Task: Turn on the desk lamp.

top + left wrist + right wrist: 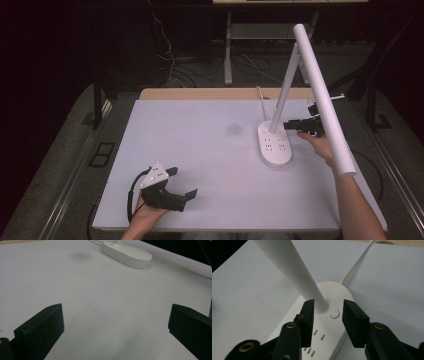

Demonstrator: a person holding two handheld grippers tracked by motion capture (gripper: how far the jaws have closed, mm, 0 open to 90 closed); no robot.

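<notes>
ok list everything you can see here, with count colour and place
lamp: 1, white, right half of table, base with sockets and a round button
cord: 1, white, from base toward table's far edge
table: 1, white top, centre
smudge: 1, grey, on the table left of base
left gripper: 1, black, near left, jaws wide apart, nothing between
right gripper: 1, black, over base, jaws either side of the lamp stem foot and button, not pressing

A white-topped table (200,150) stands on grey carpet (65,165) in a dark room.
</notes>
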